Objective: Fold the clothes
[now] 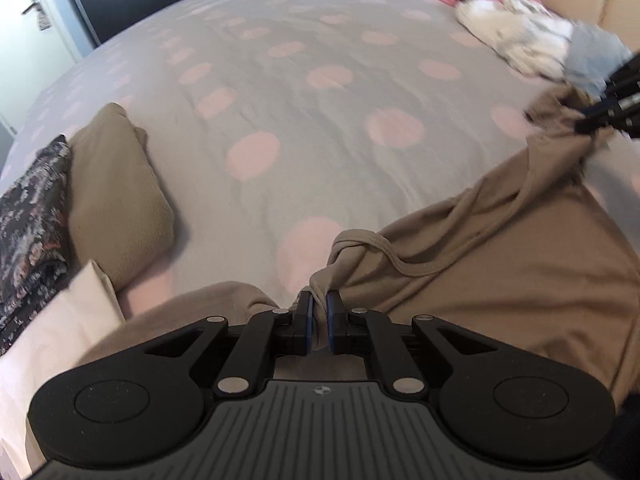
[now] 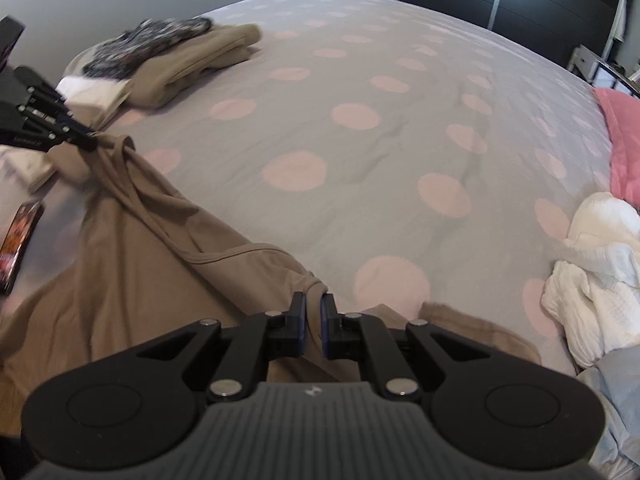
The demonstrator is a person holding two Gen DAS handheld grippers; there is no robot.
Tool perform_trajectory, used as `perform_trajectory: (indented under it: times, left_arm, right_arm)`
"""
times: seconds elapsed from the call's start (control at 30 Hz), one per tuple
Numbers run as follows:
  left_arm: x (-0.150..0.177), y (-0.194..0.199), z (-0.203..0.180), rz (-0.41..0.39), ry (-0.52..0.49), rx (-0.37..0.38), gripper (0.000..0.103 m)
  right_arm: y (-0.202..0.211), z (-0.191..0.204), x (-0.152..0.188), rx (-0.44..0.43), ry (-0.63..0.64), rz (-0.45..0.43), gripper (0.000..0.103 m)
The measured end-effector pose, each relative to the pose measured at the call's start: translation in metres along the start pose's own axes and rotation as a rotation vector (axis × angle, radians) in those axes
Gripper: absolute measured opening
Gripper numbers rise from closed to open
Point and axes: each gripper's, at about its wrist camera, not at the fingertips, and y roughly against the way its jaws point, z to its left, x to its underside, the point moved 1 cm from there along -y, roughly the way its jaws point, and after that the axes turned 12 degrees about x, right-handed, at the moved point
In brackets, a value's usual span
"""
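A tan top (image 1: 500, 248) hangs stretched between both grippers over the bed. My left gripper (image 1: 319, 309) is shut on one shoulder strap of it, with cloth pinched between the blue pads. In the right wrist view my right gripper (image 2: 313, 309) is shut on the other strap of the tan top (image 2: 120, 264). Each gripper shows in the other's view: the right gripper (image 1: 588, 122) at the far right, the left gripper (image 2: 86, 140) at the far left, both biting the fabric. The neckline sags between them.
The bed has a grey cover with pink dots (image 1: 304, 128). A folded tan garment (image 1: 116, 200), a dark floral one (image 1: 28, 232) and a cream one (image 1: 60, 320) are stacked at one side. Crumpled white clothes (image 2: 596, 280) and a pink pillow (image 2: 624, 148) lie at the other. A phone (image 2: 18, 244) lies by the top.
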Motion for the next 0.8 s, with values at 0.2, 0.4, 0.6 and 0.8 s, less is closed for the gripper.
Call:
perform_trajectory:
  times: [0.2, 0.4, 0.6, 0.8]
  left_arm:
    - [0.030, -0.010, -0.018, 0.126, -0.055, 0.026, 0.006]
    - [0.048, -0.004, -0.021, 0.178, -0.092, 0.003, 0.014]
    - [0.042, 0.019, -0.015, 0.106, -0.060, -0.020, 0.023]
    - [0.033, 0.028, -0.019, 0.053, -0.069, -0.065, 0.024]
  right_arm:
    - [0.004, 0.024, 0.021, -0.056, 0.121, 0.060, 0.010]
    - [0.005, 0.045, 0.041, -0.090, 0.220, 0.126, 0.014]
    - [0.016, 0.058, 0.053, -0.127, 0.278, 0.137, 0.015]
    - [0.037, 0.057, 0.053, -0.134, 0.273, 0.064, 0.015]
